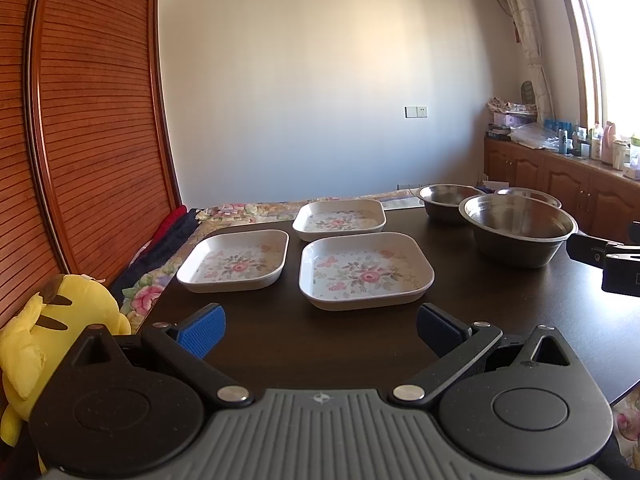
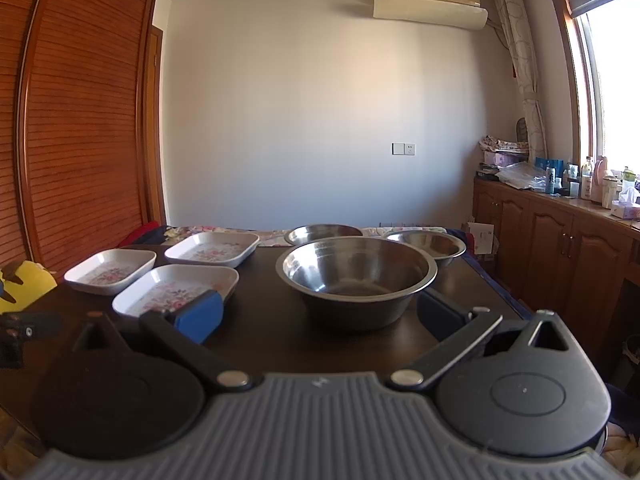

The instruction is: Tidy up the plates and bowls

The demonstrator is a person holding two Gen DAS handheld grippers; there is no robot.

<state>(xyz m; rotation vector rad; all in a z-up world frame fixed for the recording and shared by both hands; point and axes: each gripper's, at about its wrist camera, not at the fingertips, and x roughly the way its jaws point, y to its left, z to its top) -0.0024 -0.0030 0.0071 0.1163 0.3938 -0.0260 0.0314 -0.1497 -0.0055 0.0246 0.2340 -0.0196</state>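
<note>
Three square white plates with flower prints lie on the dark table (image 1: 280, 340): a near one (image 1: 366, 270), a left one (image 1: 236, 260) and a far one (image 1: 340, 220). To their right stand three steel bowls: a large near bowl (image 1: 518, 228) and two smaller ones (image 1: 448, 200) (image 1: 528, 194) behind it. My left gripper (image 1: 320, 332) hovers open just short of the near plate, nothing between its blue pads. In the right wrist view my right gripper (image 2: 320, 318) is open in front of the large bowl (image 2: 356, 276), with the plates (image 2: 176, 288) off to the left.
A yellow plush toy (image 1: 52, 344) sits off the table's left edge by a slatted wooden wardrobe (image 1: 80, 120). A flowered bed cover (image 1: 232, 212) lies behind the table. Wooden cabinets (image 2: 560, 248) with bottles stand along the right wall under the window.
</note>
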